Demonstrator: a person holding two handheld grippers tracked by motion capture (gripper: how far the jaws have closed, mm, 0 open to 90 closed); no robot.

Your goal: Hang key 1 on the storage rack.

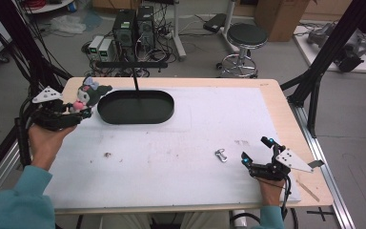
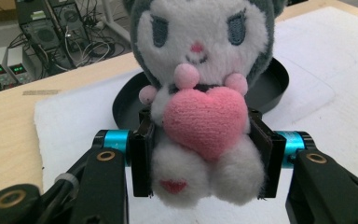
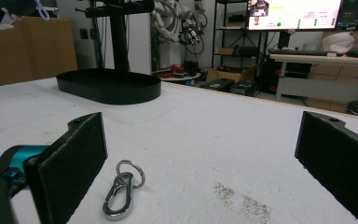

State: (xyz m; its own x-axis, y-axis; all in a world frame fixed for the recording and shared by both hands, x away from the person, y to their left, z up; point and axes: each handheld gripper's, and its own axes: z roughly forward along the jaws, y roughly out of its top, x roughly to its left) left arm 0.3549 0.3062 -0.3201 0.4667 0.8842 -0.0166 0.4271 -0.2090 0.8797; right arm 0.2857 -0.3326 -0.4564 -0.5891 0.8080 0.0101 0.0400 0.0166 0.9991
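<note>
Holding: left gripper (image 1: 78,110) has its jaws closed on the plush toy (image 2: 204,93), clamping its body from both sides, at the counter's (image 1: 276,114) ten o'clock corner.
Toy: upright, face toward the left gripper view's camera, pink heart (image 2: 206,119) on its front, just beside the black tray's (image 1: 136,107) nine o'clock end.
Right gripper (image 1: 254,152): jaws spread wide, gripping nothing, near four o'clock.
Carabiner clip (image 3: 121,194): flat on the white mat (image 1: 195,129), close before the right gripper.

Plush toy's (image 2: 205,93) ears beyond the left gripper view's top edge.
</note>
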